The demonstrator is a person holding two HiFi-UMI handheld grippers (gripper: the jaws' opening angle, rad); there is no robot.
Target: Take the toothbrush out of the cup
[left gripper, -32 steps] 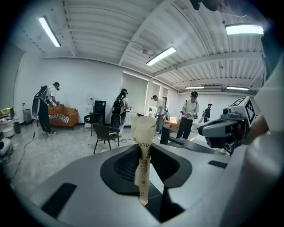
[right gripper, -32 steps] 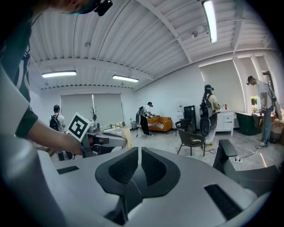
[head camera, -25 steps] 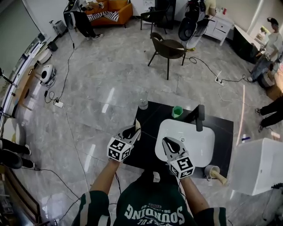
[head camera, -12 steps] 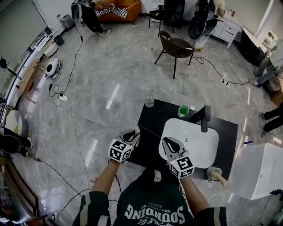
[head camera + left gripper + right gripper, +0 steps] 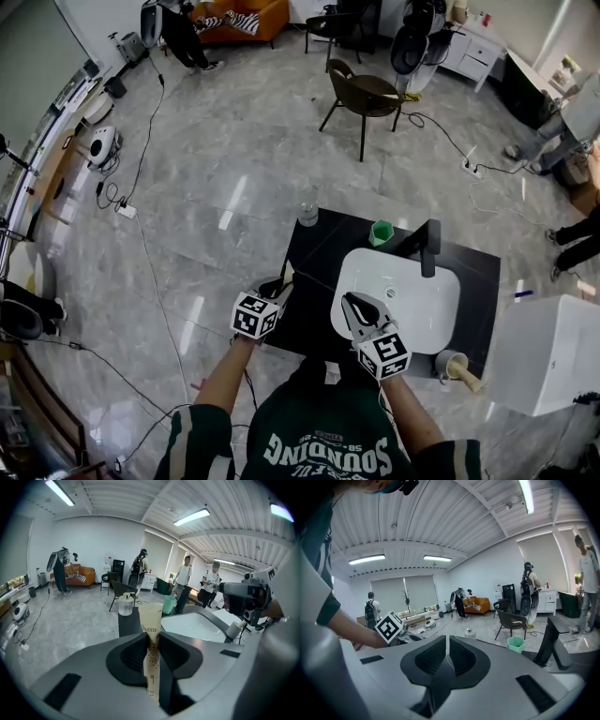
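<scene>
My left gripper is shut on a pale, paper-wrapped toothbrush, which stands up between the jaws in the left gripper view. It hovers over the near left part of the black counter. The green cup stands empty at the back of the counter beside the black faucet, well beyond both grippers; the left gripper view shows the cup too. My right gripper hangs over the near rim of the white basin, jaws together with nothing in them.
A clear bottle stands at the counter's far left corner. A small cup with a wooden handle in it sits at the near right. A white box stands to the right. A chair and people are farther off.
My left gripper has sunk toward the counter with the toothbrush still in it. The right gripper has stayed over the basin's near rim.
</scene>
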